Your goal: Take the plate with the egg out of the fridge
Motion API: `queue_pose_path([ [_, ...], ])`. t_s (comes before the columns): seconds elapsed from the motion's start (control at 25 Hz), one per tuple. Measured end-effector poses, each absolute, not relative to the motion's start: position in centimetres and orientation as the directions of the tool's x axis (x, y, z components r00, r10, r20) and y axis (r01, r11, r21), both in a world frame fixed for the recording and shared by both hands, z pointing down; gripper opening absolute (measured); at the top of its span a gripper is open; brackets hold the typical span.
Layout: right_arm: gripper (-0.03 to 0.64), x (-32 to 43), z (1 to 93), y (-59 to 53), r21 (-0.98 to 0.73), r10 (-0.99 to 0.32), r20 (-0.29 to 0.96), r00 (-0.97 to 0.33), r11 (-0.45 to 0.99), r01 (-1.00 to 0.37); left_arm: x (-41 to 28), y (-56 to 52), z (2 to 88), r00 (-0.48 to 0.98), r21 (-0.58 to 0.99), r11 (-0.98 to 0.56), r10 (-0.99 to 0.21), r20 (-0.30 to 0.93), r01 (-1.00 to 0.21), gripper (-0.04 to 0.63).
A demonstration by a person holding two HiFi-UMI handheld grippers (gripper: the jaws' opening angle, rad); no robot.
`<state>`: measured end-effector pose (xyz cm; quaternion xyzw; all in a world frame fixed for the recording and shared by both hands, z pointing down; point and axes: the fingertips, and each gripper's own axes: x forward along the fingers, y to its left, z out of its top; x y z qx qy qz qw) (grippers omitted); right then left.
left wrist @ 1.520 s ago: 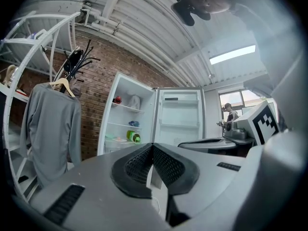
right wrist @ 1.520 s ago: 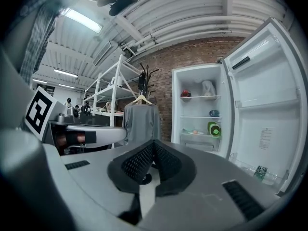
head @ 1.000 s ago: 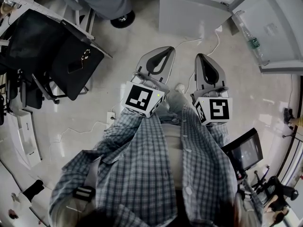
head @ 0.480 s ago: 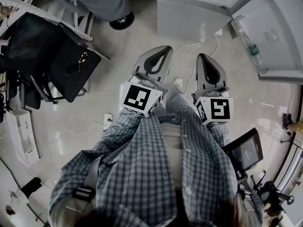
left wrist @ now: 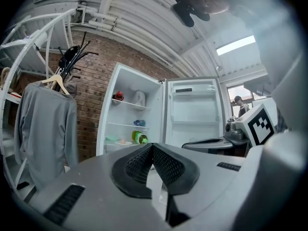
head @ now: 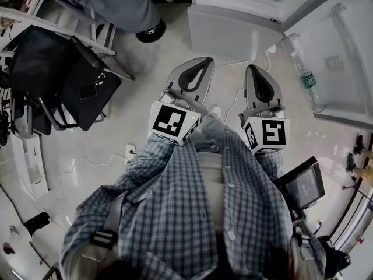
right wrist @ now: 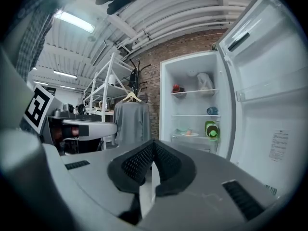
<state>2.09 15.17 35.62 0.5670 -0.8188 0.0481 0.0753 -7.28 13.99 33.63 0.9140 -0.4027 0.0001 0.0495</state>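
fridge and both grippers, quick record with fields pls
fridge: door open, some way ahead of both grippers
plate with egg: on a lower shelf, beside the green bottle
left gripper: jaws together, nothing between them
right gripper: jaws together, nothing between them
task state: plate not yet reached

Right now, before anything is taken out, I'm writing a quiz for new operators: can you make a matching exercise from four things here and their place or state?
Things:
1. plate with the egg
2. red item
3. blue item
4. left gripper

Place or state:
a. shut, holding nothing
b. top shelf of the fridge
c. lowest shelf in view
d. middle shelf

Pairs: 1-c; 2-b; 3-d; 4-a
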Motion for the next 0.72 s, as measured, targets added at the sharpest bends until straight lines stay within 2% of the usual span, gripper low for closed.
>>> queue_pose_path([
  [0.72, 0.006, 8.4, 35.8, 7.5, -0.018, -0.903, 0.156, -0.401, 0.404, -0.915, 0.2, 7.3, 33.1, 0.659, 0.058, -0.657, -0.751, 0.040, -0.752, 0.006],
])
